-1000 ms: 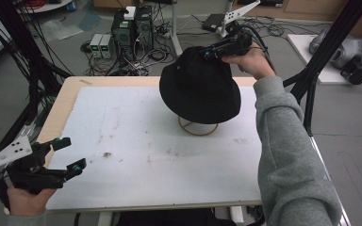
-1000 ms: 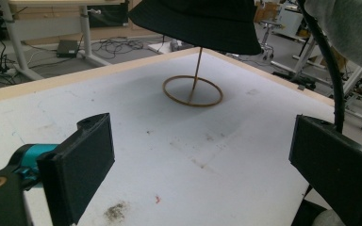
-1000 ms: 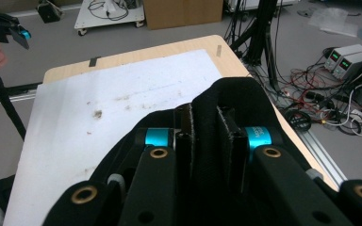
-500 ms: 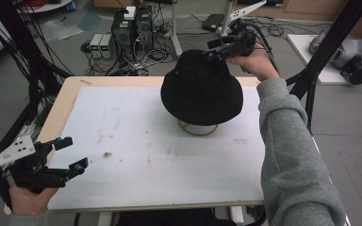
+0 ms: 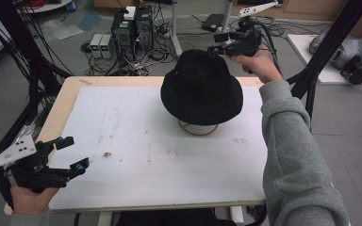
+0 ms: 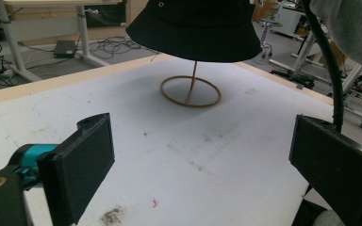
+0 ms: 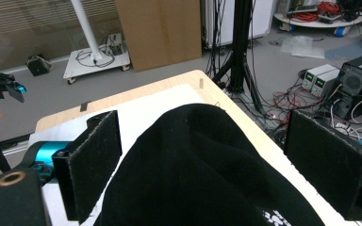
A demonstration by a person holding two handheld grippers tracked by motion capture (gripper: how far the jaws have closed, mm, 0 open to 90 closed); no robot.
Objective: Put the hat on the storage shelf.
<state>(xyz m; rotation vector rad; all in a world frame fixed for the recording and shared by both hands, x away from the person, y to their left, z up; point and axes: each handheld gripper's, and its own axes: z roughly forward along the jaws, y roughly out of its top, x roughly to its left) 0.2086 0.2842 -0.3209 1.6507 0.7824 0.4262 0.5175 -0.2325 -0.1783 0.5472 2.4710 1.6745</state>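
A black bucket hat [image 5: 201, 89] sits on a thin wire stand with a ring base [image 5: 198, 128] at the back of the table. My right gripper [image 5: 217, 42] hovers just behind and above the crown. Its jaws have just been opening and now stand wide apart. In the right gripper view the hat's crown [image 7: 207, 169] rises into the gap below my right gripper [image 7: 207, 127], and neither pad touches it. My left gripper [image 5: 75, 153] rests open and empty at the table's near left corner. The left gripper view shows the hat [image 6: 195, 23] and the ring base [image 6: 190, 92] far ahead of the left gripper [image 6: 202, 141].
A white mat [image 5: 136, 155] with scuff marks covers the wooden table. Computer boxes [image 5: 132, 23] and tangled cables lie on the floor behind it. Black frame posts [image 5: 325, 56] stand at the right and left.
The right gripper's jaws have let go of the hat's crown and opened, and the hand has drawn back a little. The hat has settled on the stand. The left gripper has not moved.
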